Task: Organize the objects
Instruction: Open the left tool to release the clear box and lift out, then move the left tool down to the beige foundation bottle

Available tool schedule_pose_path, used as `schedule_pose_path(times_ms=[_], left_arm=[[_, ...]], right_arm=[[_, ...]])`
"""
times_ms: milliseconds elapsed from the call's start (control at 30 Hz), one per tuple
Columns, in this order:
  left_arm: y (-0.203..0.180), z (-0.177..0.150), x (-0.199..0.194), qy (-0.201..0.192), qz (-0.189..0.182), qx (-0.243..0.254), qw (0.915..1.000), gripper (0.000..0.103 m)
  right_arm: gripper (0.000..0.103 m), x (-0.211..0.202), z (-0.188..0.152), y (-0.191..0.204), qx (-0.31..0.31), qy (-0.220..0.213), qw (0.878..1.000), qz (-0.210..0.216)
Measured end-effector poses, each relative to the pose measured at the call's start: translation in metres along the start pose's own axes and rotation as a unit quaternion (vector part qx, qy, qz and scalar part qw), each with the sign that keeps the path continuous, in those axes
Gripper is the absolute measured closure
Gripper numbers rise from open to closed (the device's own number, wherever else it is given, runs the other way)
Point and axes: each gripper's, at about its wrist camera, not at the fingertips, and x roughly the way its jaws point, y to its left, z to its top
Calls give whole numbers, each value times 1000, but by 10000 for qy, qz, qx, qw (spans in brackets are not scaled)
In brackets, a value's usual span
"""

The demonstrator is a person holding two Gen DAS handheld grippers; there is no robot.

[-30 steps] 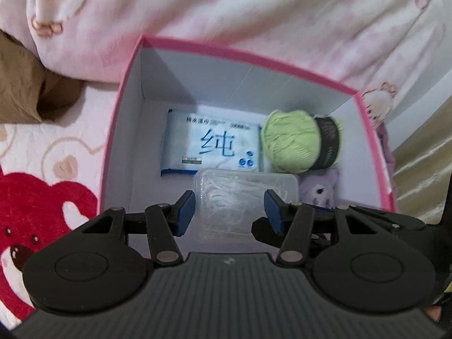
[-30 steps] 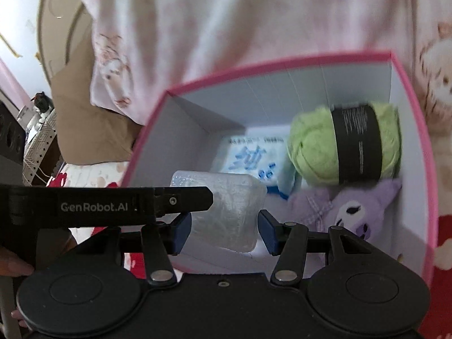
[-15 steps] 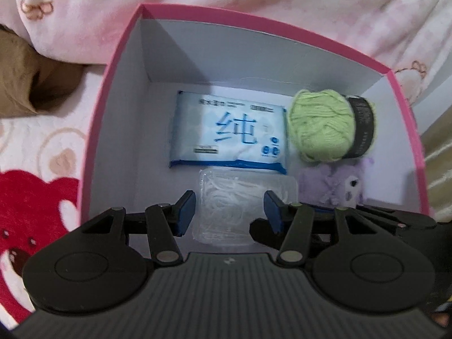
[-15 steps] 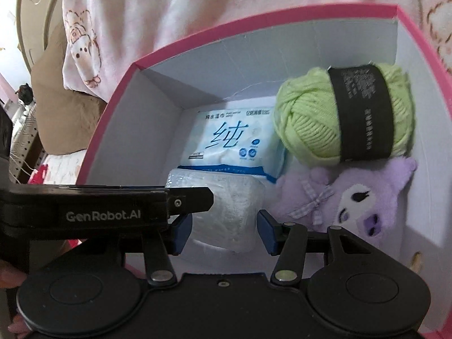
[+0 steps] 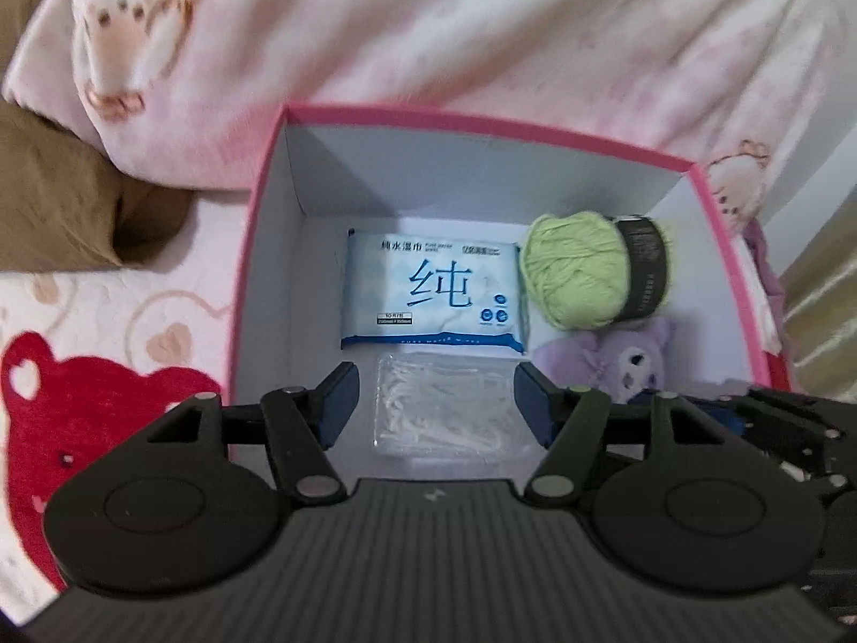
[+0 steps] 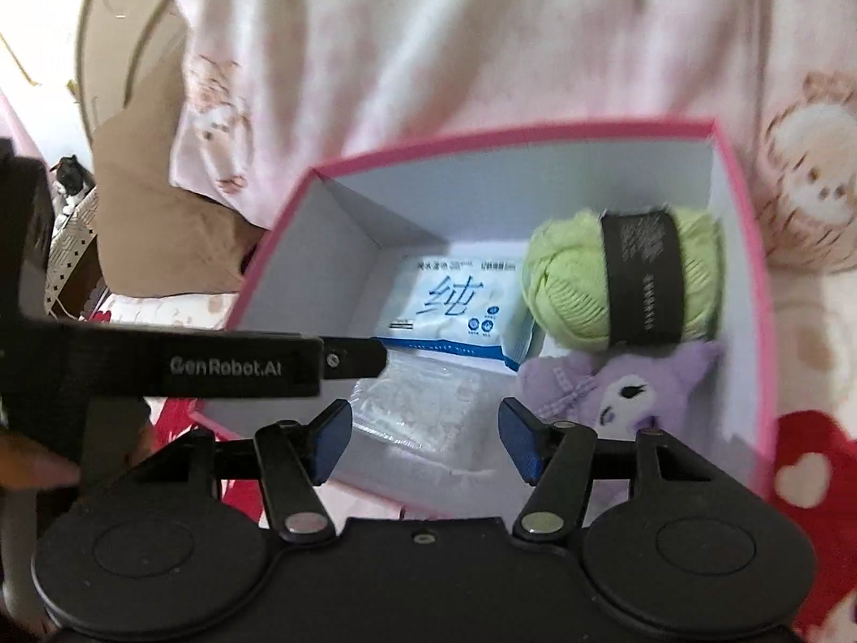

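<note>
The pink box (image 5: 257, 268) holds four things: one wipes pack (image 5: 434, 294) at its back, one green yarn ball (image 5: 584, 273) right of the pack, one purple plush (image 5: 632, 364) and one clear pouch (image 5: 444, 407) in front. Left gripper (image 5: 435, 402) and right gripper (image 6: 426, 439) both gape wide, empty, above the pouch.

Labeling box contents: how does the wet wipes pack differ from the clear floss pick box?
The wet wipes pack is opaque, blue and white with printed text; the clear floss pick box is see-through, showing white picks. The pack lies toward the far wall, the floss box toward the near wall. Both lie flat on the floor of the pink box.
</note>
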Motion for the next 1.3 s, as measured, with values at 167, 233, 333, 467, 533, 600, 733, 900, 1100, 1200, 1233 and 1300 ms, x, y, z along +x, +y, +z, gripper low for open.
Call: schedule_pose_path(times_ms=[167,233,333,467,533,600,733,900,1100,1200,1233,1300], left_arm=[[-7,-4,-47,-98,-60,142,9998,33],[-13,-7,-67,-174,-33,239,9996,32],[-22,-17,-96,-228,-82,398,9989,31],[-33,-25,-130,-278,-141,503,9982,30],[-38,-29,-145,-340,-99,492,9982,30],[-42,-34,-160,-403,-98,545,9977,30],[-51,-45,-184,-472,-146,618,9969,29],[-61,-62,-202,-382,-195,727,9964,27],[-78,-86,-210,-186,-272,984,9946,27],[-87,-97,-210,-127,-314,1089,9935,25],[-89,-100,-209,-114,-328,1117,9931,24],[-94,-106,-206,-72,-342,1174,9925,23]], right_arm=[[34,-57,-10,13,-303,-287,9991,-70],[34,-78,-14,20,-440,-344,9984,-128],[33,-107,-16,29,-555,-411,9975,-150],[31,-142,-22,44,-741,-513,9957,-209],[30,-158,-26,51,-825,-570,9947,-233],[30,-170,-30,59,-882,-626,9938,-270],[27,-191,-41,72,-999,-709,9922,-249],[26,-208,-61,82,-1094,-755,9908,-266],[22,-222,-88,91,-1241,-753,9887,-380],[21,-224,-102,93,-1406,-670,9871,-381],[20,-223,-106,94,-1458,-644,9865,-381],[19,-222,-114,94,-1568,-591,9851,-386]])
